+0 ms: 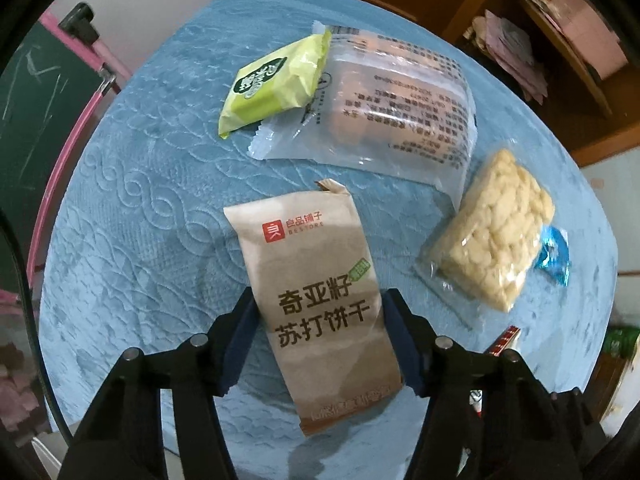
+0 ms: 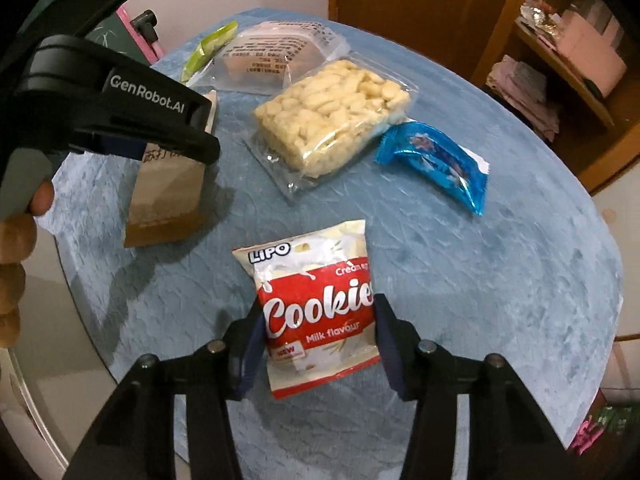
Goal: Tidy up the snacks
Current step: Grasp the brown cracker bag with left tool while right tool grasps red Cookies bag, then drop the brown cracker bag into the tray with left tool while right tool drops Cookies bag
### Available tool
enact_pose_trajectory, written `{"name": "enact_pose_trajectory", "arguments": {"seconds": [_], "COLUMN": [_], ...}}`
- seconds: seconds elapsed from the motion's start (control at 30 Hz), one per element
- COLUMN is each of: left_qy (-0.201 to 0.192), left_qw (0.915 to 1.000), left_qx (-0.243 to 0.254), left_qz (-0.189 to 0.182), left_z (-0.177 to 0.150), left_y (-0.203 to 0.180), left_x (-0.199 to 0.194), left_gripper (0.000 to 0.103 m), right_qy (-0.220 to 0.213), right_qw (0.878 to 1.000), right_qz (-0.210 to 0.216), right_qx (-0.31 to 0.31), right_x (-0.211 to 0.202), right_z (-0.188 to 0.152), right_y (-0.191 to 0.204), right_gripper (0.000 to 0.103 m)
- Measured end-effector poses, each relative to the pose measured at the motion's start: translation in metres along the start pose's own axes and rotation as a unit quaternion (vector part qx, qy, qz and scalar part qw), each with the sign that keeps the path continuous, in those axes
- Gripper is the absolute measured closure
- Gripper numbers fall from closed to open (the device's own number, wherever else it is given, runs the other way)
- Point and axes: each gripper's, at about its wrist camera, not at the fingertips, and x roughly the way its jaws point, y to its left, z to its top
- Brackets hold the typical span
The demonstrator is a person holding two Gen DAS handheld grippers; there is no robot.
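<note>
Both claws are clamped on packets: our left gripper (image 1: 320, 344) pinches the brown soda-cracker packet (image 1: 320, 300) across its width, and our right gripper (image 2: 316, 344) pinches the red-and-white Cookies packet (image 2: 316, 308) the same way. Each packet sits near the front edge of the round table (image 2: 520, 280), the brown one towards its left side.

By size, the remaining snacks run as follows. We find the large translucent printed bag (image 1: 396, 108) towards the far edge. The clear pack of pale puffed biscuits (image 2: 332, 112) lies just in front of it, near the table's middle. The blue foil packet (image 2: 436, 160) rests beside that pack, towards the right edge. The green packet (image 1: 276, 80) leans on the translucent bag's far-left corner.

Risks, in our judgement: both wrappers are slick and soft, so a packet may slide out or its contents be crushed under pressure. Our two grippers work close together and could collide.
</note>
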Motion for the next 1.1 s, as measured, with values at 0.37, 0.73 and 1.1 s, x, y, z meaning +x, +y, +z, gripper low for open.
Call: {"name": "enact_pose_trajectory", "arguments": {"seconds": [0.37,0.73,1.1], "left_qy": [-0.036,-0.173,-0.270], "left_qw": [0.9962,0.9581,0.9133], "left_qx": [0.057,0.209,0.285], "left_qz": [-0.055,-0.093,-0.107], "left_z": [-0.027,-0.104,-0.209], "left_y": [-0.006,0.012,0.073], "left_x": [-0.092,-0.267,-0.353], "left_gripper": [0.042,0.042,0.042], "right_qy": [-0.060,-0.189,-0.247], "right_qw": [0.996,0.975,0.958], "right_qz": [-0.017,-0.037,-0.028], "right_qx": [0.066,0.113,0.139], "right_x": [-0.075,-0.224,-0.293], "right_z": [-0.022,-0.049,-0.105], "right_y": [0.003,0.052,0.130], "right_gripper": [0.053,0.052,0.052]}}
